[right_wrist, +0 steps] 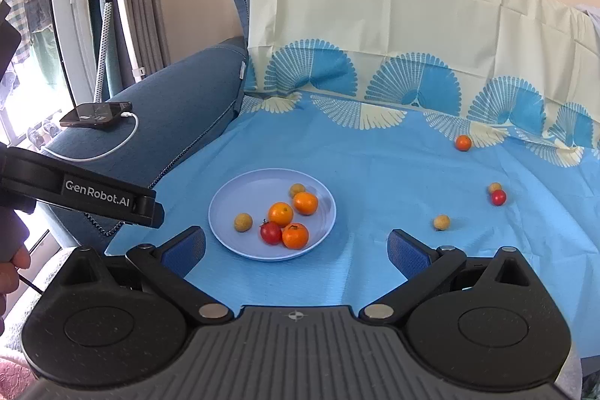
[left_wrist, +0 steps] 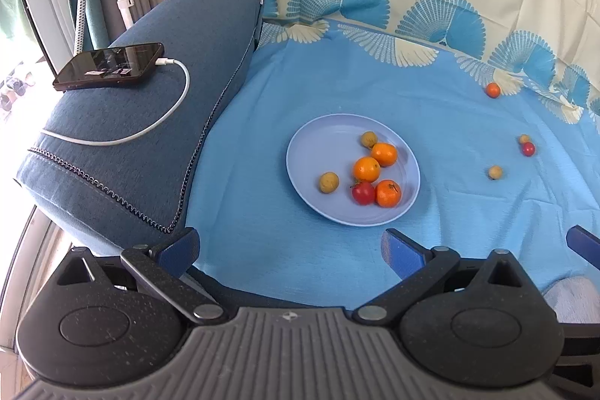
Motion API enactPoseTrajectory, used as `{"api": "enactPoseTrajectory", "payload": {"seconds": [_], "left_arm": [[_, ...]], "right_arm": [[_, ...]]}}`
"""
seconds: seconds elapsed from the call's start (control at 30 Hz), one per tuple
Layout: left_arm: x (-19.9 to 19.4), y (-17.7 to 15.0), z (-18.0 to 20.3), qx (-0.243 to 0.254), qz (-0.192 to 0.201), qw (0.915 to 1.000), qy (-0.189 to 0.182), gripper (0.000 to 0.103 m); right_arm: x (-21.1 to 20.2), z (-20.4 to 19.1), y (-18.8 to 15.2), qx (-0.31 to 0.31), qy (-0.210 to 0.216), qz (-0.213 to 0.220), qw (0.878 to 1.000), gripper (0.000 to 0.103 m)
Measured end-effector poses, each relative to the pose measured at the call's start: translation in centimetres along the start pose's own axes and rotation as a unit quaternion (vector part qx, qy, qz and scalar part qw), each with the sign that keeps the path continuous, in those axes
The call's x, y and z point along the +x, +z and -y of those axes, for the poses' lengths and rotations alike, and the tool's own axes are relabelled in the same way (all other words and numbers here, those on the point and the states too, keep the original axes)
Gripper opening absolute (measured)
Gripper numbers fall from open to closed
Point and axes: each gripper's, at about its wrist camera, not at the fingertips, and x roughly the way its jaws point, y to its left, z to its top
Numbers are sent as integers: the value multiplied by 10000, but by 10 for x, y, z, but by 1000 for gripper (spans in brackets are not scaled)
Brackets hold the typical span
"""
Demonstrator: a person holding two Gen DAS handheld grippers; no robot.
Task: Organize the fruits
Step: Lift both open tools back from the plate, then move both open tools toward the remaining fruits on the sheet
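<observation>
I hold my left gripper [left_wrist: 290, 246] low over the blue cloth [left_wrist: 300, 92], its jaws spread wide with nothing between them. My right gripper [right_wrist: 296, 248] hangs the same way, jaws apart and empty, just short of the plate [right_wrist: 240, 192].

The plate sits on the cloth near the sofa arm [left_wrist: 150, 122]. On it lie three oranges [left_wrist: 366, 169] close together, a tomato [left_wrist: 363, 193] touching the nearest orange, and two longans [left_wrist: 329, 182], one toward my side and one at the far side beside an orange.

Four fruits lie loose on the cloth to the right, well apart from the plate: a longan [right_wrist: 441, 222] nearest to it, then a small red tomato [right_wrist: 498, 197] touching another longan [right_wrist: 494, 188], and farthest back an orange-red fruit [right_wrist: 463, 143] at the foot of the patterned backrest (I cannot tell which kind it is).

A phone [left_wrist: 108, 65] rests on the sofa arm with a white cable [left_wrist: 161, 122] plugged in. From the right wrist view the left gripper's body shows at the left edge, with my left hand [right_wrist: 11, 272] below it.
</observation>
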Motion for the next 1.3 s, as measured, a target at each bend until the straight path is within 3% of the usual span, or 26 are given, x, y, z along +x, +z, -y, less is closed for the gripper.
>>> {"api": "enactPoseTrajectory", "payload": {"seconds": [0.37,0.8,1.1,1.3], "left_arm": [[15,16,14,65,-118,9999,13,103],[40,42,59,307,-249,9992,-25,103],[61,55,128,826,-330,9955,-316,103],[95,62,197,1341,-517,9867,-758,103]], "right_arm": [[15,20,-1,247,-85,-123,9996,102],[31,75,-1,746,-453,-170,9960,102],[35,145,-6,1153,-1251,-10,9854,102],[41,216,-16,1560,-1855,17,9702,102]]}}
